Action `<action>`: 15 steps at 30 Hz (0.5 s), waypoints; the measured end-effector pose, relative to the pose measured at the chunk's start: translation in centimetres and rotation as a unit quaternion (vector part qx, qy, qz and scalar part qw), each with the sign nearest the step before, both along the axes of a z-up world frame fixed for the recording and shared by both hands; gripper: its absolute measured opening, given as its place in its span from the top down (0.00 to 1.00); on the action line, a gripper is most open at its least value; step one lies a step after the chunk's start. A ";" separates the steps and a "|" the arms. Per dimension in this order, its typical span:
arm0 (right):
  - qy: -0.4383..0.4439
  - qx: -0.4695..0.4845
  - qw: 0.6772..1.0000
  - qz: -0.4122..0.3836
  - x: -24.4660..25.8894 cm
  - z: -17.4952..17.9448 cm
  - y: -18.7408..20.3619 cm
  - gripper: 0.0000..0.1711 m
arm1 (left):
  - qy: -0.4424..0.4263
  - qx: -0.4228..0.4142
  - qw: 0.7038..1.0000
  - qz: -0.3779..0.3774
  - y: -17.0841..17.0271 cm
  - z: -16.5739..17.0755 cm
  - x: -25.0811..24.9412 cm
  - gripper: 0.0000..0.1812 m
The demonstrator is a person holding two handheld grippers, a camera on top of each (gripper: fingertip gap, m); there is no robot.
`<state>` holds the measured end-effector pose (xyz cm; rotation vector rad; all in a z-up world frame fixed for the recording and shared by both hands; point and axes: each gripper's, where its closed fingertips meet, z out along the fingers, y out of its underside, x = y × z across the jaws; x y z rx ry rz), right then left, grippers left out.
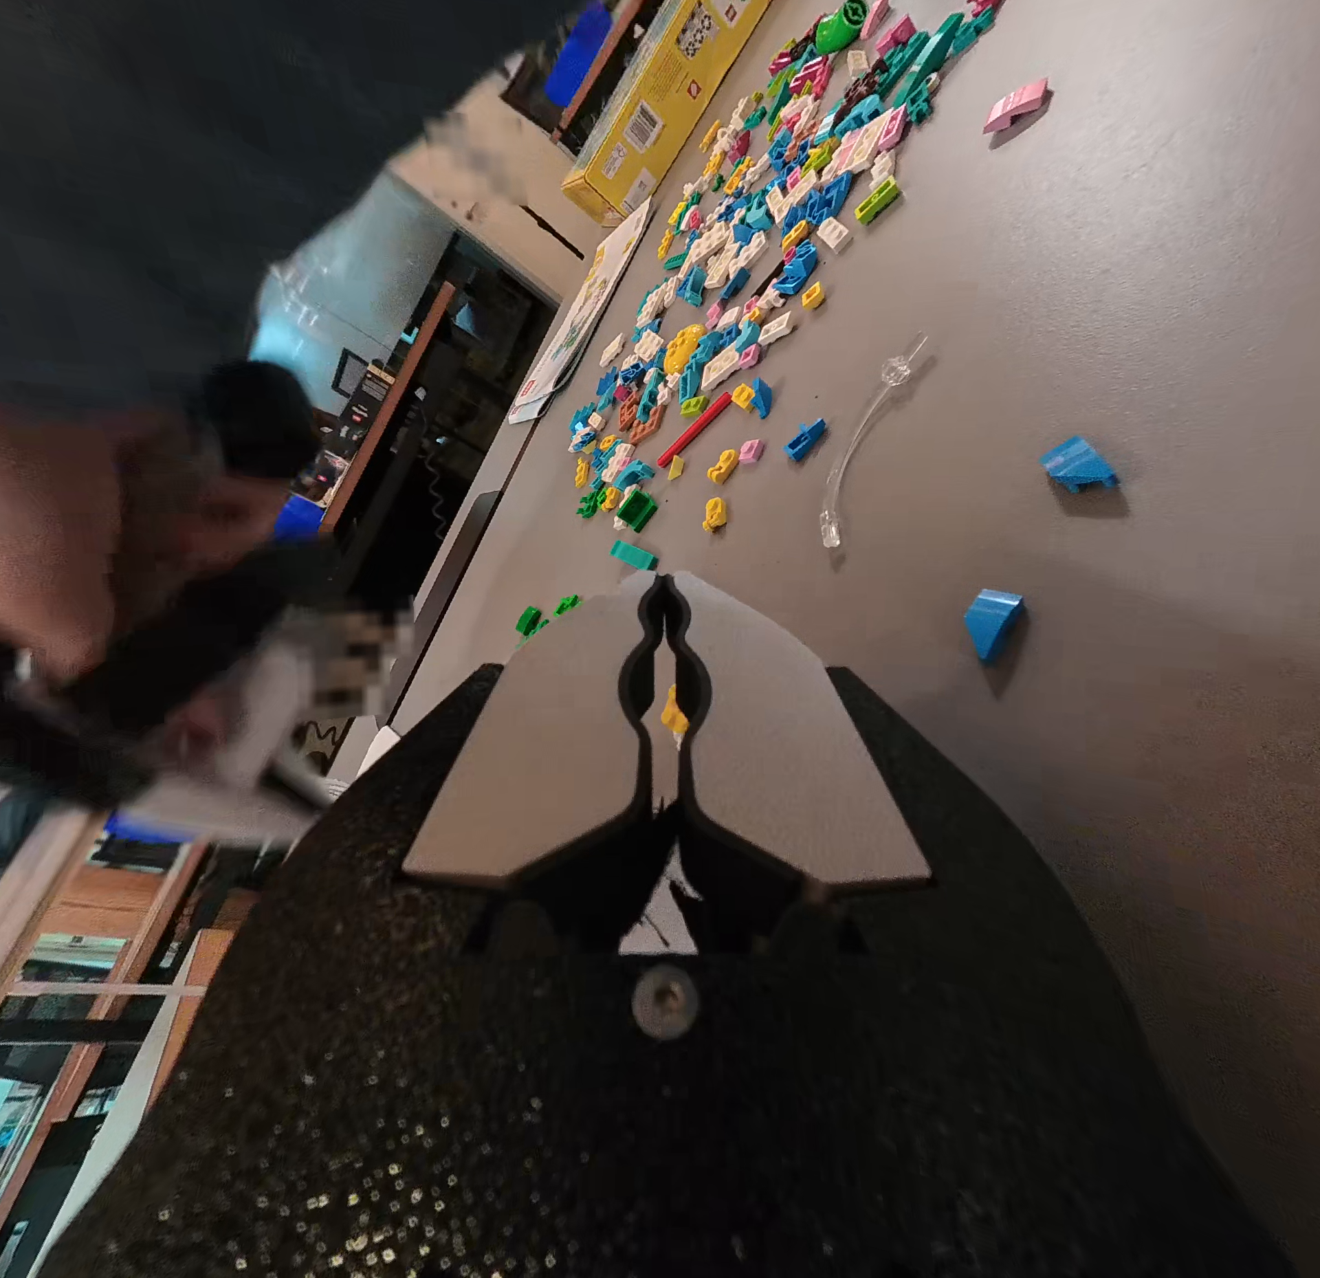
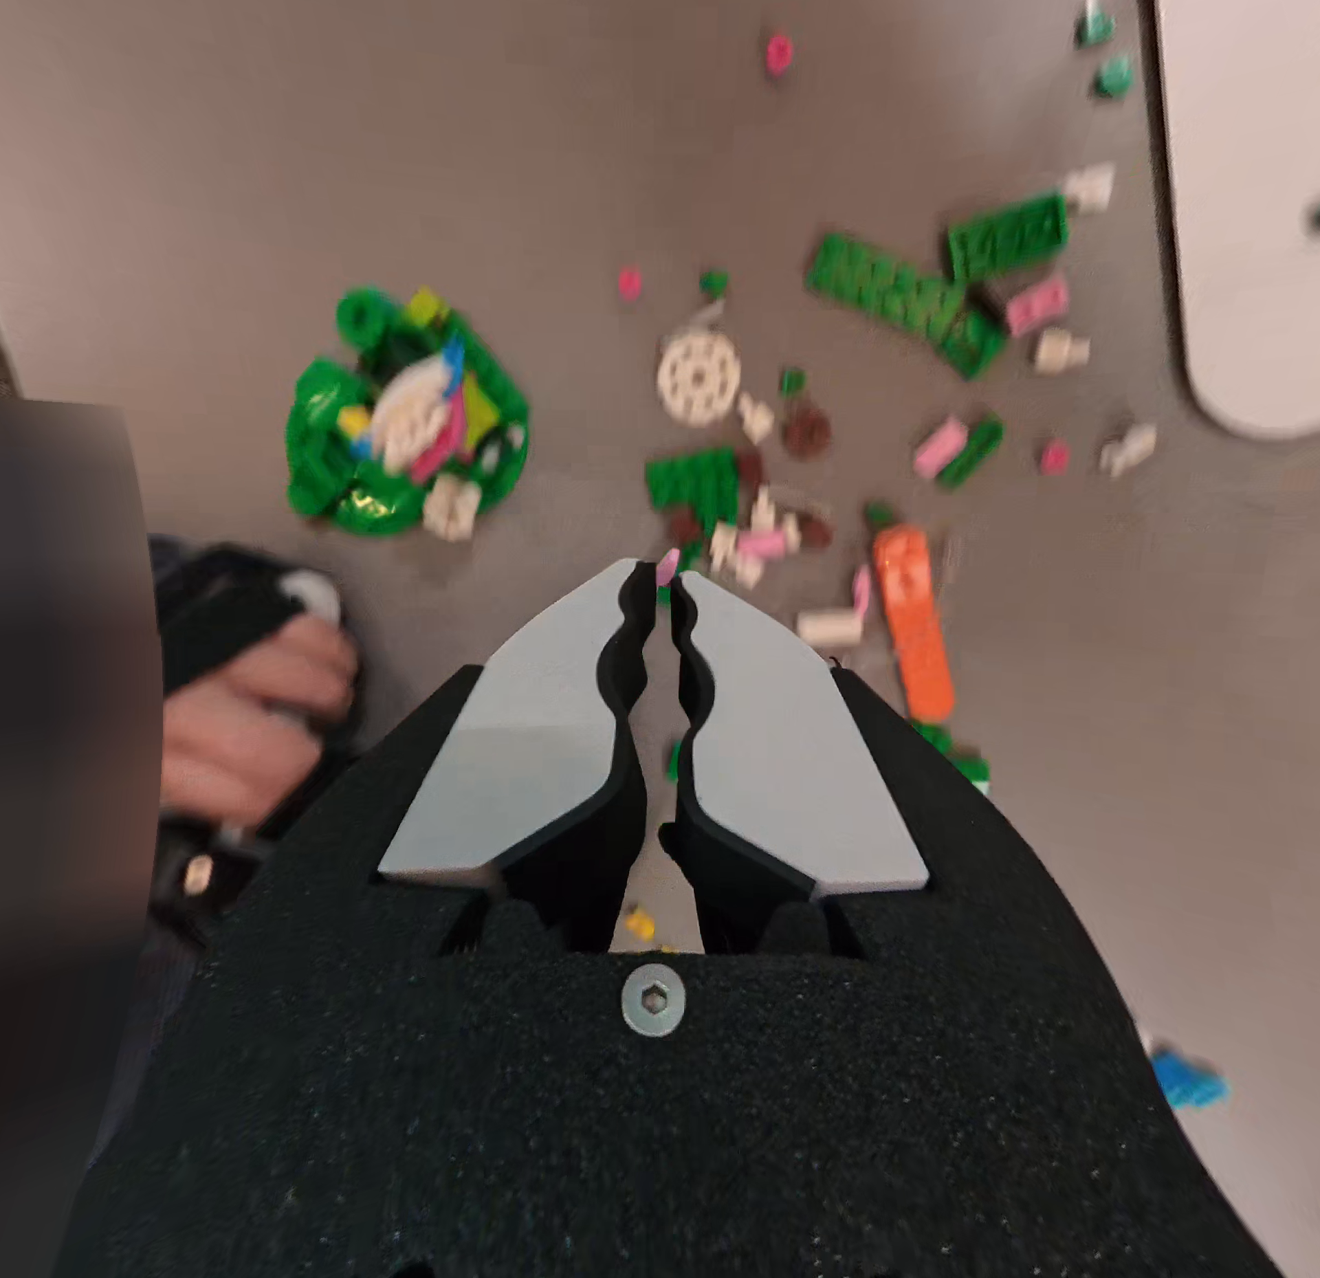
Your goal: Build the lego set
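Note:
In the left wrist view my left gripper [image 1: 661, 586] is shut, tilted, low over the grey table [image 1: 1071, 744]. A small yellow piece [image 1: 673, 715] shows in the gap between its fingers; I cannot tell if it is gripped. A wide scatter of loose coloured bricks [image 1: 750, 301] lies ahead. In the right wrist view my right gripper [image 2: 668, 579] is shut on a small pink piece [image 2: 668, 565] at its tips, above loose green, pink and white pieces [image 2: 728, 515]. A round green build [image 2: 407, 415] with white, pink and yellow parts sits to the left.
A yellow box [image 1: 678, 86] and a booklet [image 1: 578, 322] lie beyond the bricks. Blue slope pieces [image 1: 993, 622] [image 1: 1075, 461] and a clear curved rod [image 1: 857, 444] lie apart. An orange tool [image 2: 914, 622], green plates [image 2: 914, 301], a white board [image 2: 1243, 172] and a hand [image 2: 250, 715] show in the right view.

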<state>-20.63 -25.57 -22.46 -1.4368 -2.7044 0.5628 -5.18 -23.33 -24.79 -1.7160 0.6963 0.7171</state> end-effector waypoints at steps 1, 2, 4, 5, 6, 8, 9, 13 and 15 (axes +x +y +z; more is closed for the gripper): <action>0.002 -0.007 1.000 -0.006 2.2 0.6 1.3 0.98 | 0.000 0.000 1.000 0.000 0.0 0.0 0.0 1.00; -0.003 -0.011 1.000 -0.008 4.7 0.9 2.6 0.98 | 0.000 0.000 1.000 0.000 0.0 0.0 0.0 1.00; -0.025 -0.018 0.999 -0.009 10.4 0.9 5.1 0.98 | 0.000 -0.001 1.000 0.001 0.1 0.0 0.0 1.00; -0.032 -0.023 0.999 -0.016 13.0 0.7 6.3 0.98 | 0.000 -0.002 1.000 0.001 0.1 -0.1 0.0 1.00; -0.037 -0.027 0.999 -0.017 15.6 0.3 7.3 0.98 | 0.000 -0.002 1.000 0.001 0.1 -0.1 -0.1 1.00; -0.047 -0.016 0.999 -0.020 20.5 -0.8 9.2 0.98 | -0.001 -0.002 1.000 0.002 0.1 -0.1 -0.1 1.00; -0.051 -0.005 0.999 -0.014 22.8 -1.5 9.9 0.98 | -0.002 -0.002 1.000 0.002 0.1 -0.1 -0.1 1.00; -0.031 0.032 0.997 -0.063 27.4 -3.6 12.1 0.98 | 0.001 -0.006 1.000 0.001 0.1 -0.2 -0.1 1.00; -0.016 0.034 0.998 -0.060 28.1 -4.2 11.9 0.98 | 0.003 -0.008 1.000 0.001 0.1 -0.3 -0.1 1.00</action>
